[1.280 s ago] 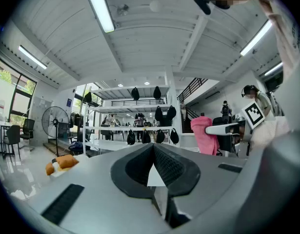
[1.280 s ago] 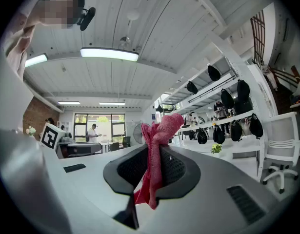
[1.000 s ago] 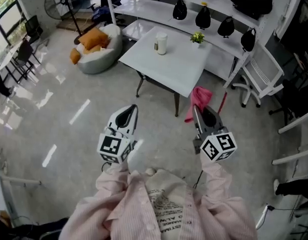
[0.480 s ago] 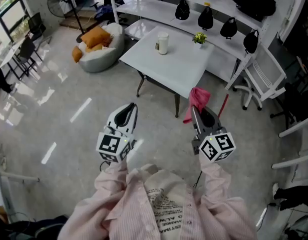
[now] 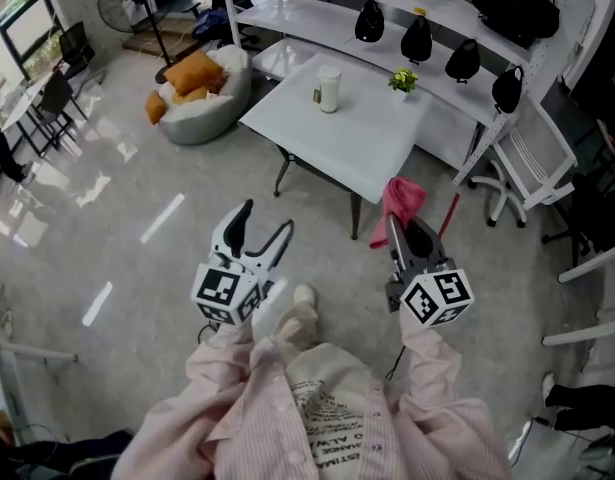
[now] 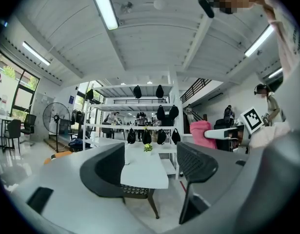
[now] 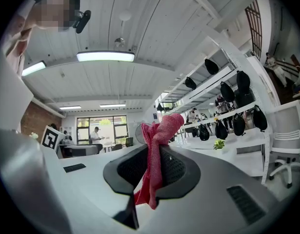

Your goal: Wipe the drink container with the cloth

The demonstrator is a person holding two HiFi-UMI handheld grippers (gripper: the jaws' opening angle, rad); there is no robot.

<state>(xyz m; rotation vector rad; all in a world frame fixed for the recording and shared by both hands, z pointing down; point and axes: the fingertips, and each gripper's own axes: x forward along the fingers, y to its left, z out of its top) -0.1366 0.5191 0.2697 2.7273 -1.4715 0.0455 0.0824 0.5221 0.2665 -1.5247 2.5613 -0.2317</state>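
Down at the left, the left gripper (image 5: 266, 220) is hanging empty, its jaws having just been opening. Beyond it, the drink container (image 5: 328, 88), possibly a lidded cup, is standing on the white table (image 5: 362, 148). Rightward, the right gripper (image 5: 407, 230) is clamping the pink cloth (image 5: 402, 198).

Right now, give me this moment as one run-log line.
left gripper: fingers just opened, nothing between | right gripper: shut on pink cloth | drink container: upright on white table, untouched
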